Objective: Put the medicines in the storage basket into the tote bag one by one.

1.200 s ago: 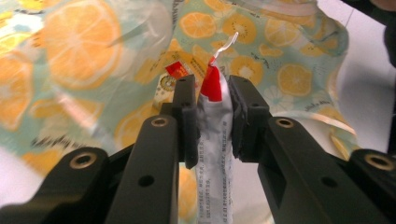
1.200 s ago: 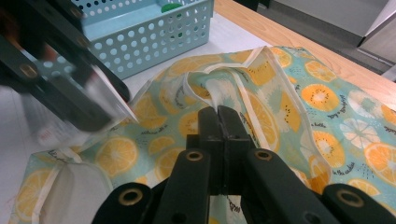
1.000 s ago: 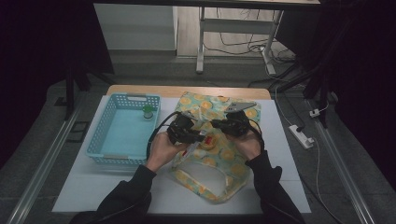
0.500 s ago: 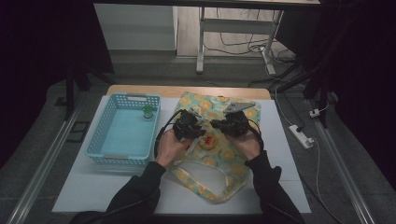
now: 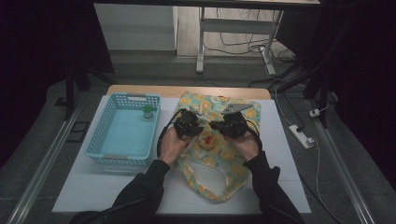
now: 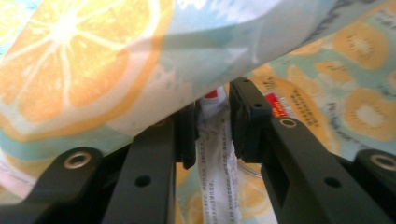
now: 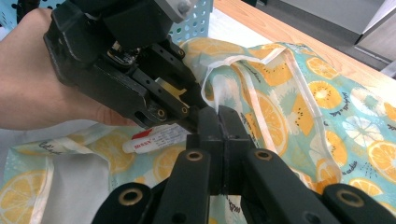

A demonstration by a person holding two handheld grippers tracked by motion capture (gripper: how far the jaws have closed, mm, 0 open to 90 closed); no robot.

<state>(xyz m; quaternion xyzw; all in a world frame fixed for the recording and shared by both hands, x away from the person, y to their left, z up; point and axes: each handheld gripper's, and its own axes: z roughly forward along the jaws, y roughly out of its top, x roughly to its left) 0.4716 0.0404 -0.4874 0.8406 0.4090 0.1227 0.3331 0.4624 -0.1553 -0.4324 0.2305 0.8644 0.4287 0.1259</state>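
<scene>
**Desk:** What does the frame show?

**Me:** Mid-pack at the worktop (image 5: 289,168). My right fingers (image 7: 218,123) are pinched together on the upper layer of the fruit-print tote bag (image 5: 219,156) at its mouth, holding the cloth lifted so the mouth gapes. My left fingers (image 6: 212,123) are poked in under that lifted flap.

**Desk:** And the item?

**Me:** A small white tube with a red label (image 6: 215,154), lying on the bag's lower layer just inside the mouth. It sits between my left fingers, which have just been opening. They flank it closely but no longer seem to press on it.

**Desk:** So which step is this?

**Me:** As I read it, the drop-off: the tube delivered into the bag and the grip coming off.

**Desk:** Anything else in shot?

**Me:** A blue basket (image 5: 93,140) just left of the bag, with one small green-topped thing (image 5: 148,112) at its far end.

**Desk:** What does the next move call for?

**Me:** My judgement: spread the left fingers a little wider so neither pad drags the tube, then draw them straight back out of the mouth without snagging the flap. The right pinch should hold the cloth up until the left is clear. After that, probably a reach left of the bag to the basket.
</scene>
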